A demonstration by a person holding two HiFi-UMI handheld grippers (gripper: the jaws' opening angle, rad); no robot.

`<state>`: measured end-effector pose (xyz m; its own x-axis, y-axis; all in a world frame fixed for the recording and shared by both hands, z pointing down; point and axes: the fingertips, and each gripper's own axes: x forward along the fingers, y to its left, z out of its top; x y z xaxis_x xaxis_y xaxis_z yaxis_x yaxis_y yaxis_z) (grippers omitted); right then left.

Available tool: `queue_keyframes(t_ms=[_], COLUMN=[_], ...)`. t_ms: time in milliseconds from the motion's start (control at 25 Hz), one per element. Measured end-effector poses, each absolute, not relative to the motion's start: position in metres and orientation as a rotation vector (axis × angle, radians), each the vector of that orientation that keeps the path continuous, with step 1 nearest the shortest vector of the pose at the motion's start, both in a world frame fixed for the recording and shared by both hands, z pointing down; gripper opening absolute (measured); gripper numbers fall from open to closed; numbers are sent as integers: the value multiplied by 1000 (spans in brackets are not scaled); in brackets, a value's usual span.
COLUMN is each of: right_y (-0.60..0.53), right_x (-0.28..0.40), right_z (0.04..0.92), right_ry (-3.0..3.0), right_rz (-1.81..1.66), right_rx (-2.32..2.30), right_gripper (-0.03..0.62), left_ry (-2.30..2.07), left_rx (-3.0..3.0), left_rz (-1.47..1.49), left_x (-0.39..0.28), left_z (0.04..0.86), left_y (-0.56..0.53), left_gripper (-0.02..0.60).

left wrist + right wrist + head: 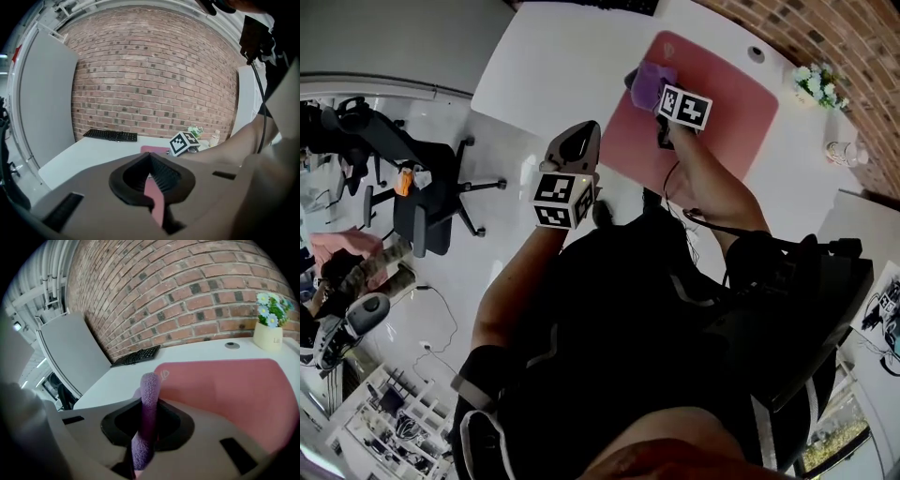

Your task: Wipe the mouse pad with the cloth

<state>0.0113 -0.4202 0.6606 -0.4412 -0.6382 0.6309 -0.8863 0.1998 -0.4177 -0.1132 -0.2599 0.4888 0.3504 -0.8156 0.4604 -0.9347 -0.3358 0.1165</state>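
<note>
A pink mouse pad (712, 112) lies on the white table (553, 66). My right gripper (659, 97) is over the pad's near left corner, shut on a purple cloth (649, 82). In the right gripper view the cloth (150, 390) stands up between the jaws of the right gripper (147, 420), with the pad (225, 390) spread out ahead. My left gripper (579, 141) hangs off the table's near edge, above the floor. In its own view the left gripper (151, 161) is shut with nothing in it, and a sliver of pad (154, 150) shows beyond.
A black keyboard (111, 135) lies at the table's back by the brick wall. A small flower pot (818, 84) and a clear bottle (844, 150) stand at the right. There is a round cable hole (756, 53) behind the pad. An office chair (422, 187) stands on the floor at the left.
</note>
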Motion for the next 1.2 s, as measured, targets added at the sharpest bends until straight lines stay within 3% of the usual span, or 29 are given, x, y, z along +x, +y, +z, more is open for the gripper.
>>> queue_keyframes(t_ms=[1200], right_y=[-366], right_x=[195], right_z=[665], right_ry=[-1953], right_rz=[1135], right_rx=[1775], right_gripper=[60], left_ry=[-1184], left_rx=[2519], left_rz=[561], left_x=[-3], left_z=[494], left_y=[-264], left_gripper=[3])
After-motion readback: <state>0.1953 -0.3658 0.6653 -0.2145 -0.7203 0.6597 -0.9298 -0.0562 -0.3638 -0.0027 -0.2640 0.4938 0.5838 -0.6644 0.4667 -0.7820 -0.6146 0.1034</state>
